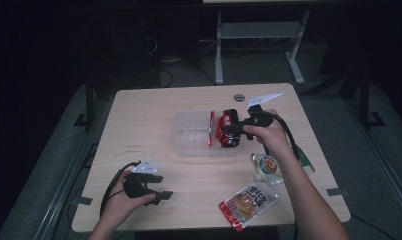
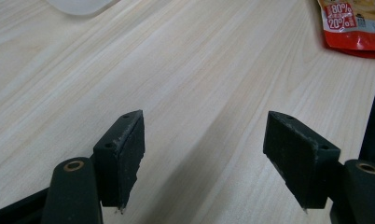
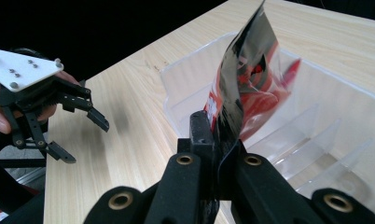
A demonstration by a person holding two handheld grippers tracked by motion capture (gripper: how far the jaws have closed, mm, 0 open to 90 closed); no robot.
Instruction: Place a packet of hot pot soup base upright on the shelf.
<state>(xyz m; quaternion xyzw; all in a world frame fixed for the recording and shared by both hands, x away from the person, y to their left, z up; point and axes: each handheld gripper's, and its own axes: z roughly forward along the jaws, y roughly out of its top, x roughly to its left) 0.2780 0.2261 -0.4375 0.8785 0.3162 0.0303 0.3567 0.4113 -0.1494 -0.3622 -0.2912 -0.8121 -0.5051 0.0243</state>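
We see two snack packets lying near each other on a light wooden table (image 1: 154, 130): a round-printed one (image 1: 267, 166) and a red-edged one (image 1: 248, 204).

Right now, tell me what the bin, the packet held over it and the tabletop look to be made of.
Clear bin: looks like transparent hard plastic; the table shows through its walls and thin dividers. Red and black snack packet, pinched by the right gripper: thin glossy film, probably plastic or foil laminate, creased and reflective. Tabletop: pale wood grain, matte, perhaps laminate rather than solid wood.
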